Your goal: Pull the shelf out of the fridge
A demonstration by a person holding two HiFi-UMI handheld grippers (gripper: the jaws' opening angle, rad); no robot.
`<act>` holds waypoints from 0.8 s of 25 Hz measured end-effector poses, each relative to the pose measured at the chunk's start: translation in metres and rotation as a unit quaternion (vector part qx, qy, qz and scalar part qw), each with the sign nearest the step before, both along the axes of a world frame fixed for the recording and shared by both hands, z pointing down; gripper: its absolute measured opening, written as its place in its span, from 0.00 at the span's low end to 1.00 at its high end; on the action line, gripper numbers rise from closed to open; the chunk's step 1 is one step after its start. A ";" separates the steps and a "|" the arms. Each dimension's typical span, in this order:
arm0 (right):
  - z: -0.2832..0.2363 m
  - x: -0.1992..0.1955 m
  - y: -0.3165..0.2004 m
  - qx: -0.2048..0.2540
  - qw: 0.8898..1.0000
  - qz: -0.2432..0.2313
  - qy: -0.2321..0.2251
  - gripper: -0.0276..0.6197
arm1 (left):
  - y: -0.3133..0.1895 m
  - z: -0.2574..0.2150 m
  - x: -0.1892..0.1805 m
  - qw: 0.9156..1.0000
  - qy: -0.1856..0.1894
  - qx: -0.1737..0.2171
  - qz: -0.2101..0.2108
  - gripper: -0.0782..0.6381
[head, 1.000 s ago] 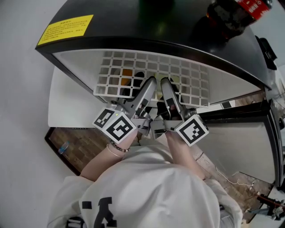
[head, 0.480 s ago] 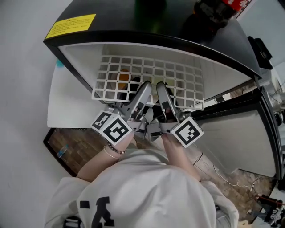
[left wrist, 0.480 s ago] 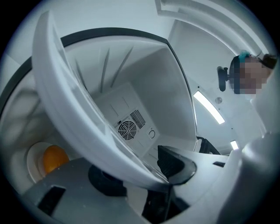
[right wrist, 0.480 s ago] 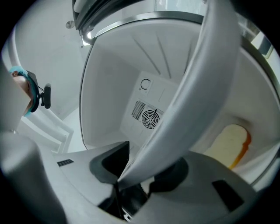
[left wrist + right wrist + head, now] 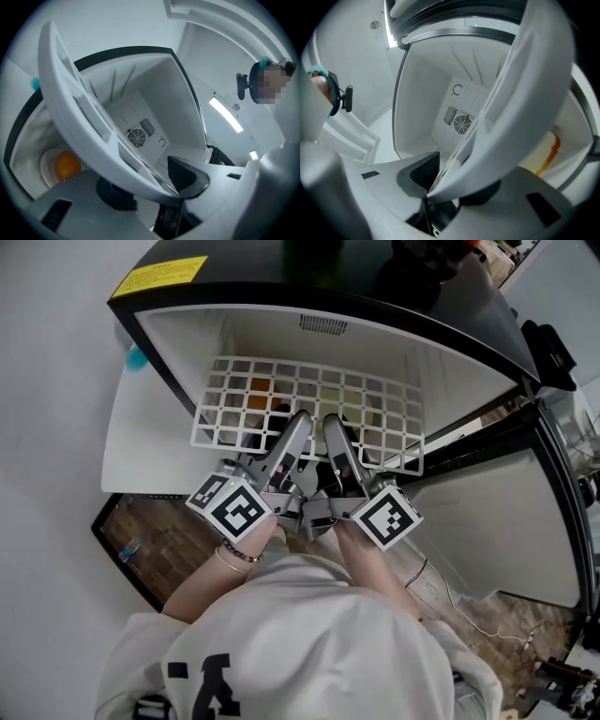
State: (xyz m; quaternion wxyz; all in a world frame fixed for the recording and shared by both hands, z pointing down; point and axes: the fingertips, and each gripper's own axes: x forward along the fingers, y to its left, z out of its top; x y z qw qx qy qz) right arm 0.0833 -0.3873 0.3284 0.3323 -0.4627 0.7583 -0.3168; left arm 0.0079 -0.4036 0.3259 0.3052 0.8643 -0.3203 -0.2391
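1. The fridge [image 5: 178, 343] stands open below us, white inside.
2. The white grid shelf [image 5: 309, 395] lies level inside it, with its front edge at the opening, nearest us.
3. Our left gripper [image 5: 298, 423] and right gripper [image 5: 330, 427] sit side by side. Their jaws have just been closing and now clamp that front edge.

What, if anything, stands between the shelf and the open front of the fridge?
Nothing visible does. The shelf already sticks out past the open front of the fridge. The orange item seen through its grid lies below it, not in its path.
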 end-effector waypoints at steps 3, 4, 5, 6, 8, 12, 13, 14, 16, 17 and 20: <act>-0.002 -0.002 0.014 0.003 1.000 0.002 0.003 0.27 | 0.014 -0.001 -0.002 1.000 0.000 0.000 0.003 0.39; -0.002 -0.004 0.021 0.004 1.000 0.002 0.003 0.26 | 0.021 -0.001 -0.004 1.000 0.000 0.001 0.003 0.39; -0.001 -0.007 0.028 0.005 1.000 0.001 0.002 0.26 | 0.028 0.000 -0.007 1.000 0.000 0.001 0.003 0.39; 0.000 -0.011 0.035 0.006 1.000 0.001 0.001 0.25 | 0.036 0.001 -0.010 1.000 0.001 0.002 0.003 0.38; 0.002 -0.018 0.049 0.008 1.000 0.001 0.000 0.24 | 0.049 0.003 -0.018 1.000 0.002 0.005 0.003 0.38; 0.003 -0.022 0.049 0.003 1.000 0.003 -0.005 0.23 | 0.049 0.004 -0.022 1.000 -0.001 0.001 0.003 0.37; 0.003 -0.021 0.046 0.001 1.000 0.003 -0.006 0.23 | 0.047 0.004 -0.021 1.000 -0.002 0.000 0.003 0.37; 0.003 -0.020 0.045 -0.001 1.000 0.004 -0.008 0.23 | 0.045 0.004 -0.020 1.000 -0.003 -0.001 0.003 0.37; 0.003 -0.021 0.046 -0.002 1.000 0.004 -0.008 0.22 | 0.047 0.004 -0.021 1.000 -0.005 -0.001 0.001 0.37; 0.004 -0.021 0.048 -0.002 1.000 0.004 -0.008 0.23 | 0.049 0.005 -0.021 1.000 -0.006 -0.001 0.001 0.37; 0.006 -0.021 0.052 -0.006 1.000 0.005 -0.009 0.23 | 0.052 0.006 -0.022 1.000 -0.009 -0.003 0.000 0.37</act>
